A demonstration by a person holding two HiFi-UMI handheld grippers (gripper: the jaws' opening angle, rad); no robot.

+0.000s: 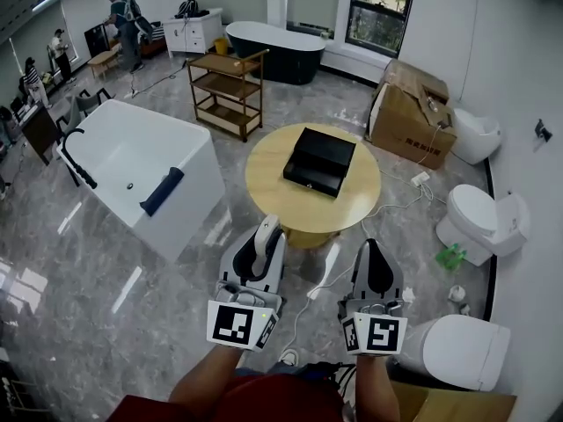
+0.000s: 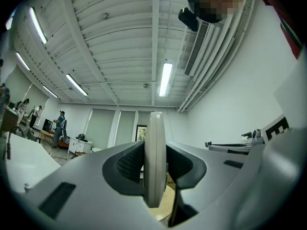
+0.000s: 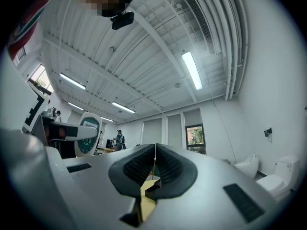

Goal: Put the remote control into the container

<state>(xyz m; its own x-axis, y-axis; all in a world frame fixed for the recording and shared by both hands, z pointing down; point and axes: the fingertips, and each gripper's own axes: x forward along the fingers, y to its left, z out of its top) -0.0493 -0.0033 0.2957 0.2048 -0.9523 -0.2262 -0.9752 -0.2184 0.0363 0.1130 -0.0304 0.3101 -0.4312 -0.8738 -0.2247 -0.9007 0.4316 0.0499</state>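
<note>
1. While the left gripper [image 1: 262,253] is clamped on the remote control [image 2: 155,150], that slim white remote stands on edge between the two dark pads. Its top reaches above the jaws.
2. Seen from the head view, the remote control shows as a pale bar rising out of the left gripper. It is over the grey stone floor [image 1: 132,271] and short of the round wooden worktop [image 1: 268,183].
3. The right gripper [image 1: 373,269] is closed and empty: in its own view the ribbed pads meet along a thin line with nothing between them.
4. The black container [image 1: 320,160], a flat rectangular box, lies on the worktop, turned at an angle and set toward the far right part of the top. It is well apart from both grippers and from the remote control.
5. Both grippers are held side by side at the bottom of the head view, with a bare forearm behind each.
6. A white bathtub [image 1: 132,148] stands to the left of the worktop.
7. A wooden shelf trolley [image 1: 227,90] stands beyond the worktop, and a cardboard box [image 1: 409,117] is to its right.
8. White toilets [image 1: 479,218] line the right wall.
</note>
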